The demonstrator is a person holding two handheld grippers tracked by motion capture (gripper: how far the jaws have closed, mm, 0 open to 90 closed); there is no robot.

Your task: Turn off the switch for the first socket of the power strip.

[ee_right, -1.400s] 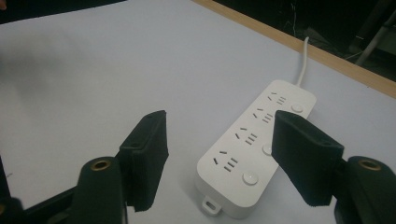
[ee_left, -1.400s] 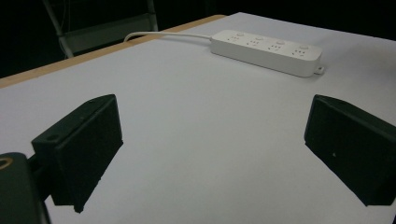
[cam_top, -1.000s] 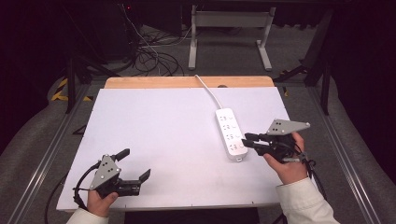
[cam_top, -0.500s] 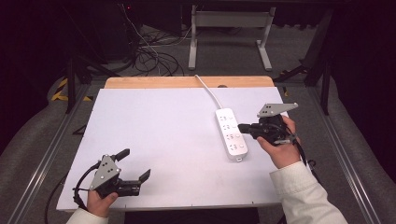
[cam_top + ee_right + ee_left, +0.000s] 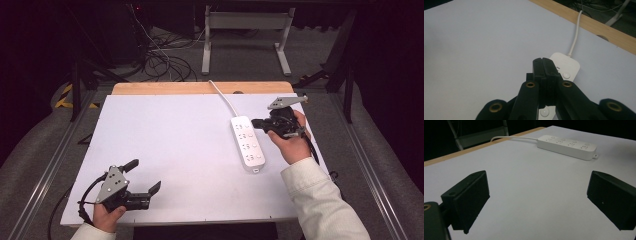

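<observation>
Item: white power strip, four socket groups each with a round button, lying flat on the right half of the white table. Its long axis runs near to far. A white cord leaves its far end and passes over the wooden far edge of the table. In the left gripper view the strip lies far off, across bare table surface.

Item: right gripper, held in the person's right hand, just right of the strip's far end, tips pointing left over the strip. Its jaws are pressed together with nothing between them. In the right gripper view the closed tips sit above the strip's far end, beside a round button; contact with the strip cannot be told.

Item: left gripper, held in the person's left hand, at the near left corner of the table, well apart from the strip. Its jaws are spread wide, nothing between them; the left gripper view shows bare table in the gap.

Item: floor beyond the table, dark, with loose cables and a grey metal stand.
</observation>
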